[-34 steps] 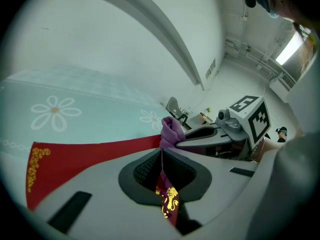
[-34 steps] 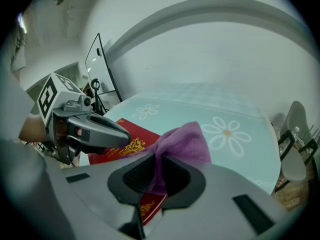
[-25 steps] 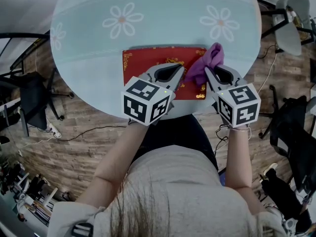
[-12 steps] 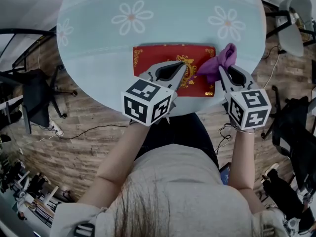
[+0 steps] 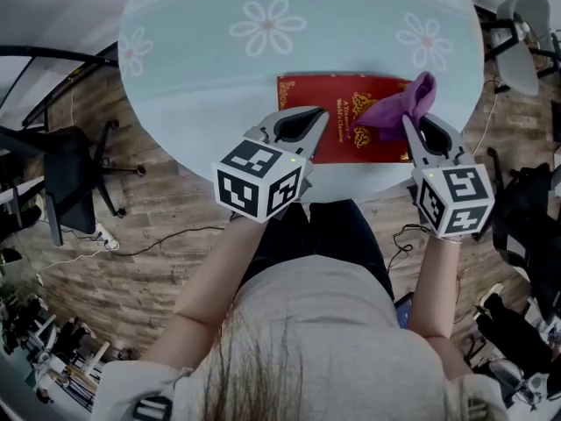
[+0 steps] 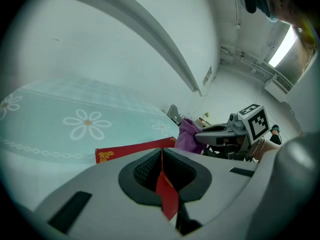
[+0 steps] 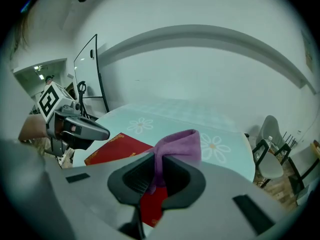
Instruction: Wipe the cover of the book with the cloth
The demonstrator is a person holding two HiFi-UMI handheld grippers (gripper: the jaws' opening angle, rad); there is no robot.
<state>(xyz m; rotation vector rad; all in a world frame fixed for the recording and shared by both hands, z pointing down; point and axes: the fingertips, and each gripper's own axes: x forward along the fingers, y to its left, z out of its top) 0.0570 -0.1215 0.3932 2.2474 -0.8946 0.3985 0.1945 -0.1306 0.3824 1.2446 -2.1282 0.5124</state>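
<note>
**Book pinched at its near edge, cloth held over its right end**

We see the book (image 5: pixel 351 117), red with gold print and gold corner ornaments, lying flat on the table (image 5: pixel 219 86). It sits close to the edge nearest the person, toward the right side. In the left gripper view the book (image 6: pixel 130 150) shows as a low red strip just beyond the jaws. In the right gripper view the book (image 7: pixel 117 149) lies down and to the left of the jaws.

The cloth (image 5: pixel 403 108) is purple and bunched, and it stands over the book's right end. We cannot tell whether it presses on the cover. In the right gripper view the cloth (image 7: pixel 177 144) rises from between the jaws and folds over above them. From the left gripper view the cloth (image 6: pixel 187 136) shows at the tip of the other tool.

The left gripper (image 5: pixel 324 114) sits at the book's near edge. Its own view shows the left gripper (image 6: pixel 161 156) with jaws closed on a thin red edge of the book. The right gripper (image 5: pixel 406 121) sits at the book's near right corner. Its own view shows the right gripper (image 7: pixel 159 164) with jaws closed tight on the cloth.

The two tools lie side by side, near each other but apart. Each carries its marker cube (image 5: pixel 260 181) toward the person.

The table is round and pale blue-green, with white flowers (image 5: pixel 269 26) printed on it. Around it lies a wood floor (image 5: pixel 166 191), with a pale chair (image 5: pixel 526 24) at the upper right.
</note>
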